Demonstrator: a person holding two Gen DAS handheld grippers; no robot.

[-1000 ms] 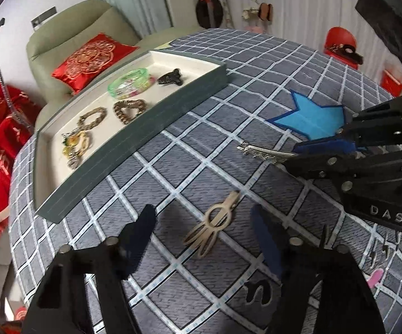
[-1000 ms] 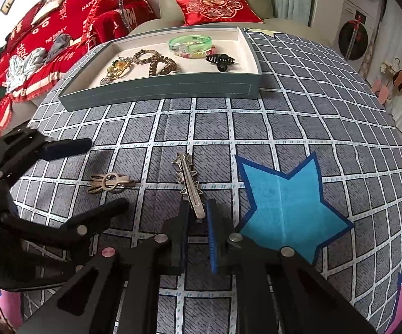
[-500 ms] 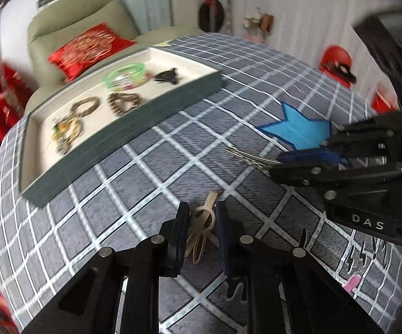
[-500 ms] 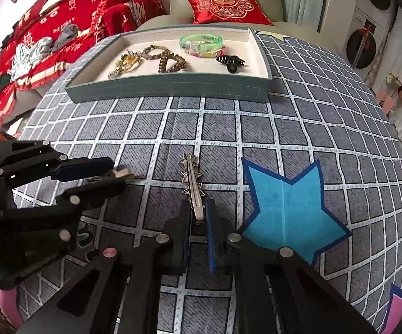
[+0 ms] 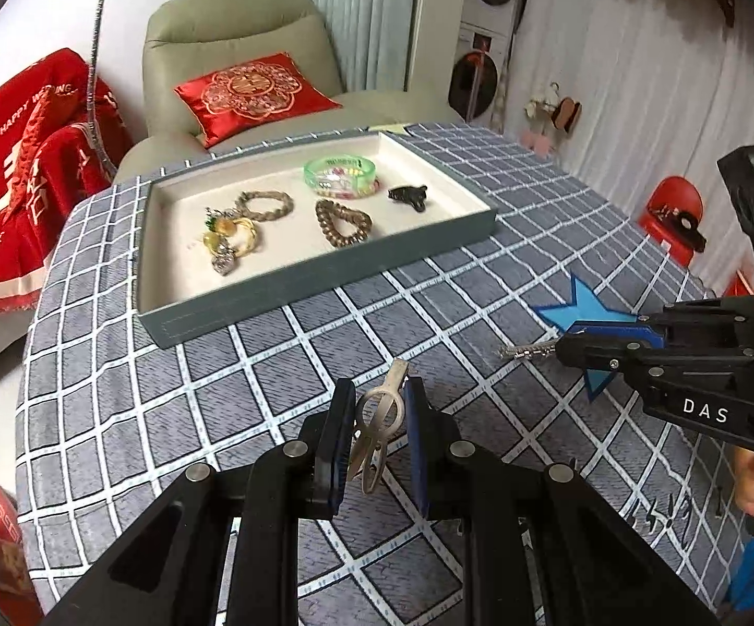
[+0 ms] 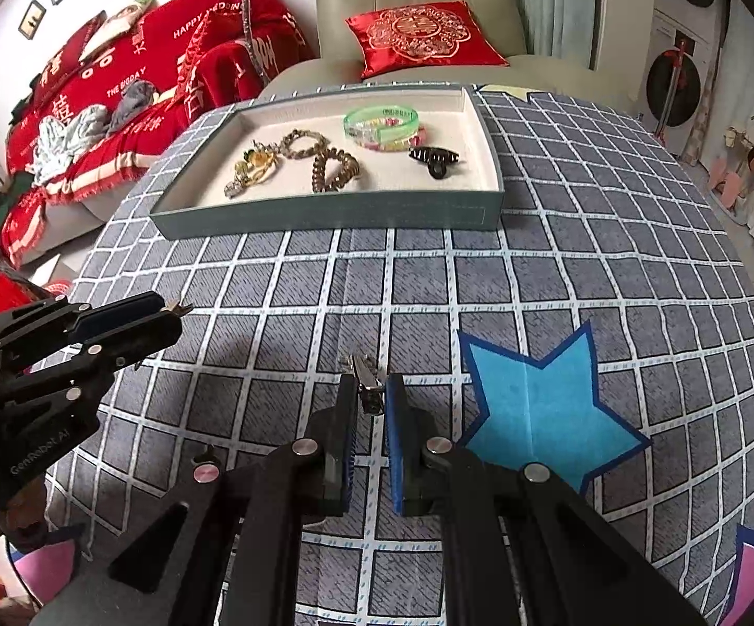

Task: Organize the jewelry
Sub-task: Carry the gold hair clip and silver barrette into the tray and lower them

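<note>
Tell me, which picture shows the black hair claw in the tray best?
The right wrist view. There the black hair claw lies closer and sharper near the right end of the tray, with its curved teeth showing. In the left wrist view the claw is smaller and its shape is harder to make out.

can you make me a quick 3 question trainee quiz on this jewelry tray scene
1. True or false: the left gripper is shut on a gold hair clip.
2. Which item lies nearest the tray's right wall? A) green bangle B) black claw clip C) gold chain bracelet
3. Fill in: the right gripper holds a silver ____ clip.

Key: 1 true. 2 B. 3 hair.
</note>
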